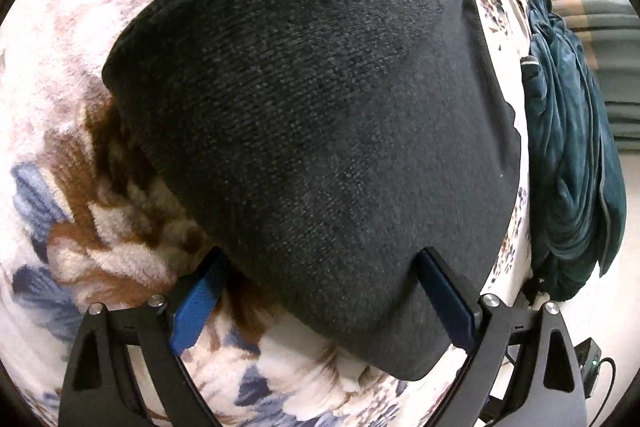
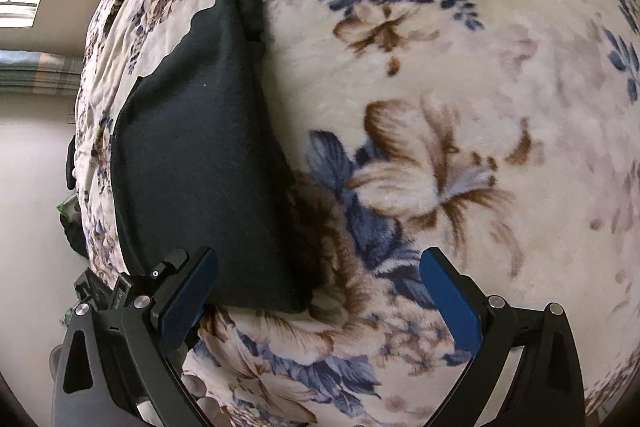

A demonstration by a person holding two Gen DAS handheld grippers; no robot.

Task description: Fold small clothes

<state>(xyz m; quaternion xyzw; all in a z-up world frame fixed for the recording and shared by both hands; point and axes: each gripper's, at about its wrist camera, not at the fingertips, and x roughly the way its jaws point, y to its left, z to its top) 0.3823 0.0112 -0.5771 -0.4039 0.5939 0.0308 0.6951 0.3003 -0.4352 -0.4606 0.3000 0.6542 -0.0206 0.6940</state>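
No text, label, brand, number or sign can be read in either view; the one hint of lettering is a few pale marks on a small black part (image 2: 120,297) at the near left of the right wrist view, beside the gripper's left finger, too small and too tilted to make out; the dark knitted garment (image 1: 320,131) carries no visible tag or print; the flowered blanket (image 2: 460,87) under it bears only a pattern of blossoms and leaves.

left hand-held gripper (image 1: 320,291) agape, right hand-held gripper (image 2: 320,287) agape
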